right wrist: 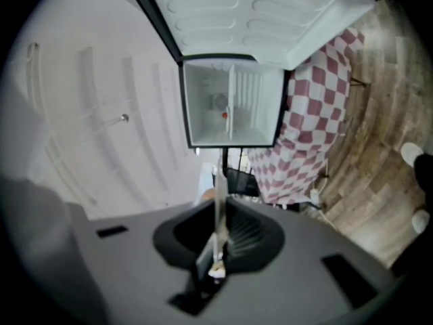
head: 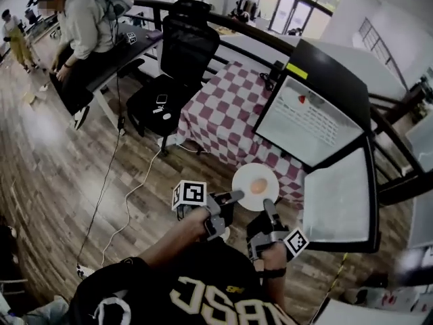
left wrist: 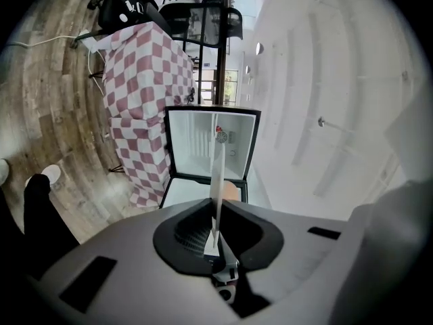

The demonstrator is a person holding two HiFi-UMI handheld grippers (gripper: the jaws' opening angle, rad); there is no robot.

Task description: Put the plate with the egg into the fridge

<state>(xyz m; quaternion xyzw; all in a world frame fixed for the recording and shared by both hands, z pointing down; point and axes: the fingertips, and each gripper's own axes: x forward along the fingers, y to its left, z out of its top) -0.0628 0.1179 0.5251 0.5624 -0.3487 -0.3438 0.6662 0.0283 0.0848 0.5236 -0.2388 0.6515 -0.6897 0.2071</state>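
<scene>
A white plate (head: 245,179) carrying a brownish egg (head: 258,186) hangs level in front of me. My left gripper (head: 233,198) is shut on its left rim and my right gripper (head: 268,208) is shut on its near right rim. In the left gripper view the plate (left wrist: 218,175) shows edge-on between the jaws of the left gripper (left wrist: 215,239), the egg (left wrist: 232,191) just beside it. The right gripper (right wrist: 218,249) pinches the thin plate edge (right wrist: 218,202) too. The small fridge (head: 308,120) stands open ahead, its door (head: 338,205) swung wide and its white inside (left wrist: 210,147) facing the plate.
A table with a red-and-white checked cloth (head: 226,110) stands left of the fridge. Behind it is a black office chair (head: 179,59). A person (head: 81,26) leans on a desk at the far left. Cables (head: 122,195) run across the wooden floor.
</scene>
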